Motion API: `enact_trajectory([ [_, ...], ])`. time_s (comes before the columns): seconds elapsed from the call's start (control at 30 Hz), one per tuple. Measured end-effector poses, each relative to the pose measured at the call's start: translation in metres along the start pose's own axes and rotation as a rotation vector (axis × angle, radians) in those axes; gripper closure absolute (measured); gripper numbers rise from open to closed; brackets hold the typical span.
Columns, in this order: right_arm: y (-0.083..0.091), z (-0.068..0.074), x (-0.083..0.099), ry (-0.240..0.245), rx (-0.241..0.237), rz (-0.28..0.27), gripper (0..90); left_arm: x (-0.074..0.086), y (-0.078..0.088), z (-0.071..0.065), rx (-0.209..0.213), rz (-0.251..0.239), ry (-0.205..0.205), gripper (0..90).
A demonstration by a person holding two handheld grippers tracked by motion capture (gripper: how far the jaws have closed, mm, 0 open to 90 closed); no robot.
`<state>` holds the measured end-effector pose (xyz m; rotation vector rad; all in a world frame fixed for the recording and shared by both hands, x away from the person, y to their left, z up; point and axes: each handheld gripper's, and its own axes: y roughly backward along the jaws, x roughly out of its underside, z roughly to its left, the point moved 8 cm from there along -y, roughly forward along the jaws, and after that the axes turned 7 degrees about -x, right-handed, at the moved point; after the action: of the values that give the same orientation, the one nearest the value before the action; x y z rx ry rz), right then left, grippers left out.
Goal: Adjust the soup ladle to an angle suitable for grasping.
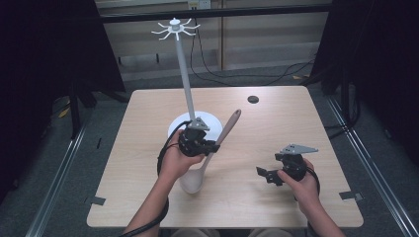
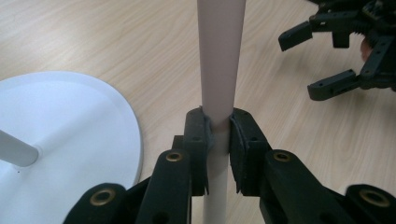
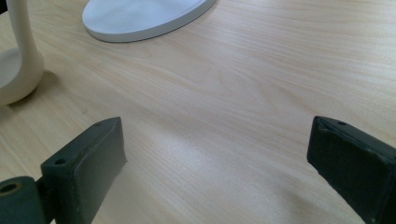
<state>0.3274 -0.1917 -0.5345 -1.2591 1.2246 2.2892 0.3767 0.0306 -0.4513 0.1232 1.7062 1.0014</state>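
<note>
Left gripper (image 1: 210,146) fingers clamped on spoon (image 1: 213,152) handle beside hook stand (image 1: 184,74), mid-lift; next: hang it; right gripper (image 1: 267,175) fingers wide, empty.

The wooden spoon (image 1: 213,148) is pale, with a long round handle and a darker tip. It stands tilted, bowl down on the table (image 1: 276,197), handle leaning up to the right, clamped at mid-handle by the left hand-held gripper (image 1: 210,146), just beside the white round base (image 1: 175,129) of the hook stand.
</note>
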Motion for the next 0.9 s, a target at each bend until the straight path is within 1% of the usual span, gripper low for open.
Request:
enact_trajectory([
  [0.03, 0.000, 0.000, 0.000, 0.000, 0.001, -0.001, 3.7, 0.000, 0.000, 0.000, 0.000, 0.000, 0.000, 78.3],
  [0.07, 0.000, -0.001, 0.000, 0.000, 0.001, -0.004, 3.7, -0.001, 0.001, 0.001, 0.006, -0.027, 0.010, 78.2],
  [0.1, 0.000, -0.001, 0.000, 0.001, 0.000, -0.006, 3.7, -0.001, 0.005, 0.003, -0.002, -0.063, 0.015, 78.2],
  [0.17, 0.000, -0.001, 0.000, 0.001, 0.002, -0.008, 3.6, -0.001, 0.007, 0.005, -0.006, -0.071, 0.020, 78.3],
  [0.2, 0.000, 0.000, 0.000, 0.000, 0.000, -0.009, 3.6, -0.001, 0.011, 0.008, -0.012, -0.094, 0.037, 78.2],
  [0.23, 0.000, 0.000, 0.000, 0.000, 0.000, -0.009, 3.6, -0.001, 0.011, 0.008, -0.012, -0.094, 0.037, 78.2],
  [0.27, -0.001, 0.000, -0.001, -0.001, -0.001, -0.009, 3.6, -0.001, 0.015, 0.012, -0.018, -0.120, 0.048, 78.2],
  [0.3, -0.001, 0.000, -0.001, 0.001, -0.003, -0.009, 3.6, -0.002, 0.017, 0.012, -0.014, -0.132, 0.054, 78.2],
  [0.33, -0.001, 0.000, -0.001, 0.002, -0.003, -0.010, 3.6, -0.003, 0.018, 0.014, -0.016, -0.152, 0.069, 78.2],
  [0.37, -0.001, 0.000, -0.001, 0.002, -0.003, -0.010, 3.6, -0.003, 0.018, 0.014, -0.016, -0.152, 0.069, 78.2],
  [0.4, -0.001, 0.000, 0.000, 0.007, -0.004, -0.008, 3.6, -0.004, 0.022, 0.016, -0.018, -0.170, 0.072, 78.2],
  [0.43, -0.001, 0.000, 0.000, 0.007, -0.004, -0.008, 3.6, -0.004, 0.022, 0.016, -0.018, -0.170, 0.072, 78.2],
  [0.47, -0.001, 0.001, 0.000, 0.005, -0.003, -0.003, 3.6, -0.005, 0.025, 0.019, -0.028, -0.191, 0.081, 78.2],
  [0.5, -0.002, 0.001, 0.000, 0.006, -0.003, -0.003, 3.6, -0.006, 0.027, 0.020, -0.028, -0.207, 0.094, 78.2],
  [0.57, -0.002, 0.001, 0.000, 0.008, -0.004, -0.004, 3.6, -0.008, 0.031, 0.022, -0.032, -0.231, 0.103, 78.1],
  [0.67, -0.002, 0.001, 0.000, 0.010, -0.003, -0.005, 3.6, -0.009, 0.034, 0.023, -0.034, -0.245, 0.104, 78.1],
  [0.77, -0.002, 0.002, 0.000, 0.012, -0.005, -0.004, 3.6, -0.012, 0.039, 0.024, -0.044, -0.264, 0.104, 78.1],
  [0.8, -0.002, 0.002, 0.000, 0.012, -0.005, -0.003, 3.6, -0.015, 0.043, 0.025, -0.048, -0.277, 0.113, 78.0],
  [0.9, -0.001, 0.003, 0.000, 0.014, -0.005, -0.003, 3.6, -0.017, 0.047, 0.027, -0.055, -0.289, 0.123, 78.0],
])
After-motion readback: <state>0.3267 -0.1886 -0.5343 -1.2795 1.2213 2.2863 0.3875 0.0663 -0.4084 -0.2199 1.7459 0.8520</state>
